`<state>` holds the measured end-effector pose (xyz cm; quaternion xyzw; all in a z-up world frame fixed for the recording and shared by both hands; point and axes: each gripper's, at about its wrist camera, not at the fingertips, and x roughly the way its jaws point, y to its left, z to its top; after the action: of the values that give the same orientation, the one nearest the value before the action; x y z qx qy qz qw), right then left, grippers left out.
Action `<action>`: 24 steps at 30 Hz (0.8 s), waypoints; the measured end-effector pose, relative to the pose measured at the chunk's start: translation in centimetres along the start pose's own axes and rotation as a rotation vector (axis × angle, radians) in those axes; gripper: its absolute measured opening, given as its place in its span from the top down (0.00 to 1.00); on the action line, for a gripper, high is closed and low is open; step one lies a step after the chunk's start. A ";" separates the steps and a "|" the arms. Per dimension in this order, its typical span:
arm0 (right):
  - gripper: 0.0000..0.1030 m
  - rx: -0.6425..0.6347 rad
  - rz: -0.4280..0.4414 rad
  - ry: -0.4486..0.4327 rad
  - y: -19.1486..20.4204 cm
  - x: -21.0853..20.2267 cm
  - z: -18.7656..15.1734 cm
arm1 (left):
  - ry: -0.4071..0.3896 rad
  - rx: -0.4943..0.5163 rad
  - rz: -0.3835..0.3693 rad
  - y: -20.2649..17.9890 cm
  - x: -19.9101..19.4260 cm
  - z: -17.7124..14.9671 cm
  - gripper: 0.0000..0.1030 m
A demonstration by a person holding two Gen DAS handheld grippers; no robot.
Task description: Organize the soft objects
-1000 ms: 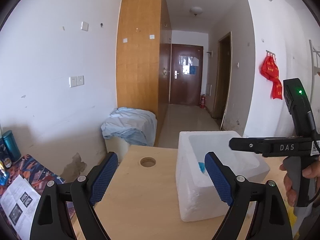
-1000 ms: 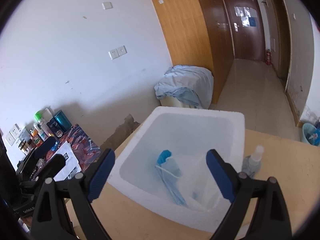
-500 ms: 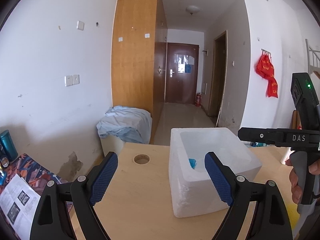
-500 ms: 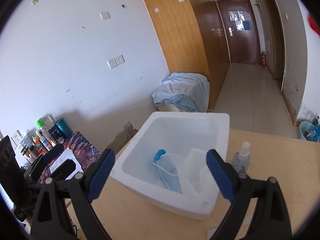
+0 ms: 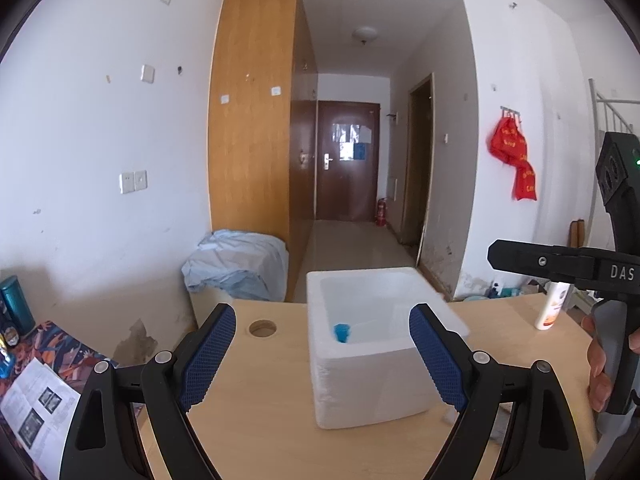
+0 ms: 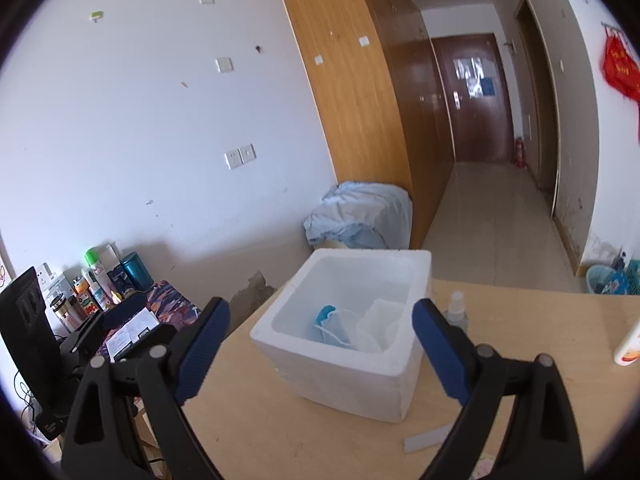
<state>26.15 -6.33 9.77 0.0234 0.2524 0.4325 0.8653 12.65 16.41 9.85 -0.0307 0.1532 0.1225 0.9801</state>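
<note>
Left gripper (image 5: 322, 338) and right gripper (image 6: 320, 332) are both seen spread wide, nothing held between the pads. A blue face mask (image 6: 332, 326) is found lying inside the white foam box (image 6: 344, 376) on the wooden table (image 6: 256, 432).

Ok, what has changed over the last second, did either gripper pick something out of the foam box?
No. Both grippers pulled back and up from the foam box, which now looks smaller and farther off in both views. The left gripper and right gripper stayed open and empty. The blue face mask and the white pieces beside it stayed inside the box; the spray bottle did not move.
</note>
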 end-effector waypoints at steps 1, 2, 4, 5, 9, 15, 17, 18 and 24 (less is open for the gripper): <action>0.08 -0.003 -0.003 -0.011 0.0 -0.6 -0.1 | -0.006 0.002 -0.004 -0.3 -0.3 0.0 0.14; 0.08 -0.006 -0.006 -0.021 0.1 -1.2 -0.2 | -0.012 0.005 -0.008 -0.6 -0.7 0.1 0.14; 0.08 -0.013 -0.016 -0.049 0.2 -2.5 -0.4 | -0.026 0.009 -0.011 -1.4 -1.5 0.1 0.13; 0.08 -0.019 -0.026 -0.066 0.4 -3.2 -0.6 | -0.030 0.009 -0.015 -1.6 -1.8 0.2 0.13; 0.08 -0.041 -0.059 -0.138 0.7 -6.1 -1.5 | -0.060 0.015 -0.034 -3.1 -3.4 0.2 0.10; 0.07 -0.075 -0.124 -0.239 1.1 -10.4 -3.2 | -0.140 0.007 -0.056 -5.2 -6.6 -0.4 0.03; 0.06 -0.079 -0.148 -0.278 1.1 -11.8 -4.2 | -0.165 0.002 -0.063 -5.9 -7.6 -0.8 0.00; 0.06 -0.080 -0.160 -0.292 1.1 -12.4 -4.7 | -0.177 0.000 -0.067 -6.2 -8.1 -1.1 0.00; 0.03 -0.083 -0.234 -0.374 1.3 -15.4 -7.6 | -0.221 -0.017 -0.086 -7.6 -10.0 -2.8 0.00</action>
<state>14.03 -18.59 9.92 0.0381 0.0702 0.3272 0.9416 4.49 6.43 10.45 -0.0317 0.0419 0.0843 0.9951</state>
